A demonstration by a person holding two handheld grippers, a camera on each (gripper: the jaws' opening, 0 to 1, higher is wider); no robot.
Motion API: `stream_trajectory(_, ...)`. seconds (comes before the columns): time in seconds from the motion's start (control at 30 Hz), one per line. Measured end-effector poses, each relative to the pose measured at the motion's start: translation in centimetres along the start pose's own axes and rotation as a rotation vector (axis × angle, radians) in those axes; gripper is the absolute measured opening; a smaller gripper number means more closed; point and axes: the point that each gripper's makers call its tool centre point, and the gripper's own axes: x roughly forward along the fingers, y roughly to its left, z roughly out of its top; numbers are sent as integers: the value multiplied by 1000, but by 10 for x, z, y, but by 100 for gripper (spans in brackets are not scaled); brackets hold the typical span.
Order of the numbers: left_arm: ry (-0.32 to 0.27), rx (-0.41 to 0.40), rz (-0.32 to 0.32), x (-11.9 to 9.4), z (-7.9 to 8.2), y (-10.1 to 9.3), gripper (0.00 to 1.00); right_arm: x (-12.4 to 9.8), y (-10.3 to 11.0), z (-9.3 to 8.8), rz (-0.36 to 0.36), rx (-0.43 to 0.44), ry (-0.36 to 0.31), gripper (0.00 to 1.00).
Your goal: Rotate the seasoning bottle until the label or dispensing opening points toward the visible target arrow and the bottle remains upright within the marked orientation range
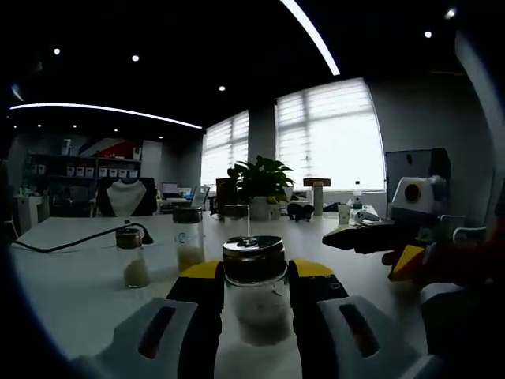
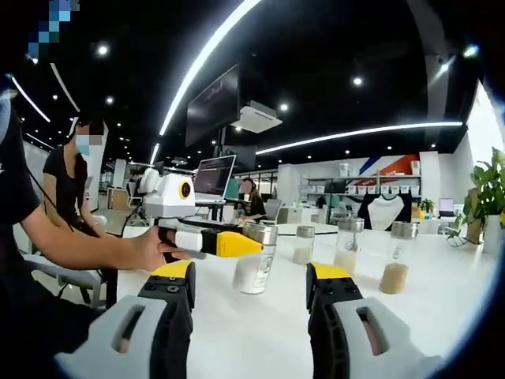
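We see a big white table (image 1: 71,276) in a wide office room. Far across it stands a green plant (image 1: 259,180) in a white pot by the bright windows.

On the table stand a few small jars. The one that matters is the seasoning bottle (image 1: 254,286). It is a clear jar with a dark shiny lid and white powder inside, and it stands straight up. Two other jars (image 1: 132,257) stand farther back to the left of it in the left gripper view, each apart from it.

Our left gripper (image 1: 254,294) has one jaw on each side of the seasoning bottle. The jaws look like they touch the glass, so we think this claw is gripping the bottle. In the right gripper view we can see the left gripper (image 2: 237,243) from the side, and a hand (image 2: 154,249) holding it.

Our right gripper (image 2: 251,288) has its jaws wide apart with nothing between them. It sits near the bottle but does not touch it.

We think we are at the turning step now. We cannot find an arrow or any marks on the table, and the label is too hard to make out. Next we should turn the bottle slowly and keep it flat on the table, so it does not tip.
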Motion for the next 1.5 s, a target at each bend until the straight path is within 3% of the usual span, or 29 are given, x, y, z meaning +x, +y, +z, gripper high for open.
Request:
stream_trajectory(0.13, 11, 14, -8, -2, -2, -7, 34, 6, -1, 0, 59, -18, 8, 55)
stream_trajectory(0.3, 25, 27, -21, -9, -8, -13, 34, 10, -6, 3, 79, 24, -14, 54)
stream_trajectory(0.67, -12, 32, -38, -17, 0, -21, 34, 9, 24, -8, 145, 0, 5, 54)
stream_trajectory(0.8, -11, 31, -42, -16, -1, -22, 34, 11, 26, -8, 137, -23, 16, 54)
stream_trajectory(1.13, 5, 51, -102, -14, -4, -37, 34, 15, 28, -12, 144, -23, 21, 52)
stream_trajectory(1.33, -35, -3, -140, -17, 4, -40, 34, 20, 30, -17, 133, -43, 33, 47)
stream_trajectory(1.5, -91, -38, -229, -22, 16, -55, 34, 24, 38, -23, 152, -46, 49, 44)
